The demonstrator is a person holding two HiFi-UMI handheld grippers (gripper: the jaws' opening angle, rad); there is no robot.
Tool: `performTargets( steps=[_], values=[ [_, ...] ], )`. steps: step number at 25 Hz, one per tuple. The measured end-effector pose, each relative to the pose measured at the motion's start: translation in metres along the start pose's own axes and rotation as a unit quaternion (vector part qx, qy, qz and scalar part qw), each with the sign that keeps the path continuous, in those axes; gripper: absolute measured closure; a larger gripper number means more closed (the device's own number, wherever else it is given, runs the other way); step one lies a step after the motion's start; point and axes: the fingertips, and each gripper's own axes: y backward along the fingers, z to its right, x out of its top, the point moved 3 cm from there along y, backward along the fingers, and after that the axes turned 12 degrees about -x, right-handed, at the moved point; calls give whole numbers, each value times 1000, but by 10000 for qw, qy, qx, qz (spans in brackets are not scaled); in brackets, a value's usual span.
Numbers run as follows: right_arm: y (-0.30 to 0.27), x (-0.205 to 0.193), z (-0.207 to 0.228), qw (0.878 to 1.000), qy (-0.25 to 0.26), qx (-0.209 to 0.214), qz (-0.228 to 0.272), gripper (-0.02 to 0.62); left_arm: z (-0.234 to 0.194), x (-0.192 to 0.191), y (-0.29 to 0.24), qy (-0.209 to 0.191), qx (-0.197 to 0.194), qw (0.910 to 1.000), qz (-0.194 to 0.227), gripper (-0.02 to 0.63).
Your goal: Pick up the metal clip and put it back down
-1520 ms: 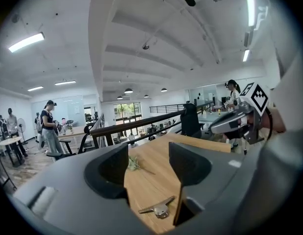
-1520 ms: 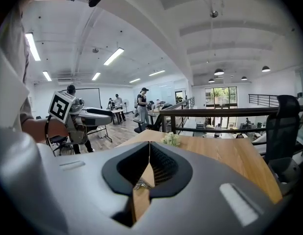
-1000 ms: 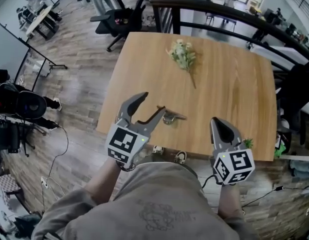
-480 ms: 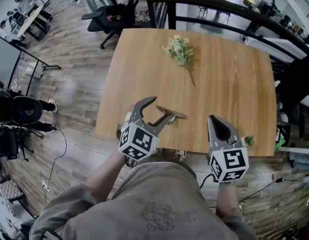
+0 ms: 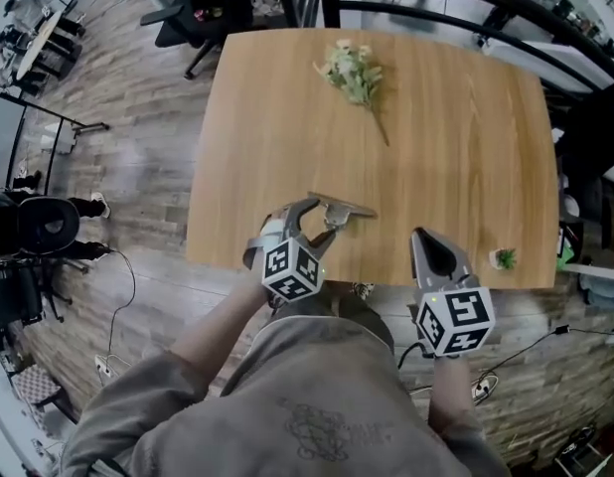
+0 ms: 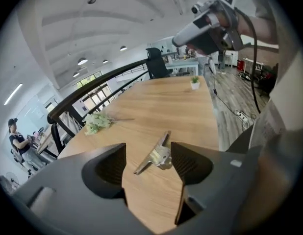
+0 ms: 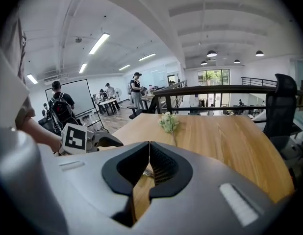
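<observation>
1. Nearest, well right of the metal clip (image 5: 342,210): right gripper (image 5: 426,244), jaws closed together, empty.
2. Left gripper (image 5: 317,222): jaws just been opening, wide apart; clip lies ungripped on table (image 5: 456,147) at their tips.
3. Far beyond clip: flower sprig (image 5: 352,73).

Smooth light-brown wooden desk (image 5: 456,167) with fine grain and soft satin sheen, thin silvery metal clip (image 6: 159,155) with dull shine, matt grey plastic left gripper (image 6: 148,150), ribbed dark fingers (image 6: 193,163), grey-brown cloth shirt (image 5: 317,405), worn wooden plank floor (image 5: 138,117)
</observation>
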Motion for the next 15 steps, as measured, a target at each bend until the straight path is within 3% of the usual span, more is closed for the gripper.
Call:
performTargets(
  steps=[9, 11, 15],
  values=[
    [-15, -26, -9, 9993, -67, -22, -357, 583, 26, -45, -66, -759, -341, 9923, -914, 319],
    [-17, -31, -8, 9991, -95, -60, -398, 582, 24, -50, -75, -818, -242, 9910, -1032, 325],
    [-19, -40, -5, 9986, -139, -130, -501, 581, 15, -54, -94, -1016, 215, 9871, -1222, 428]
  ],
)
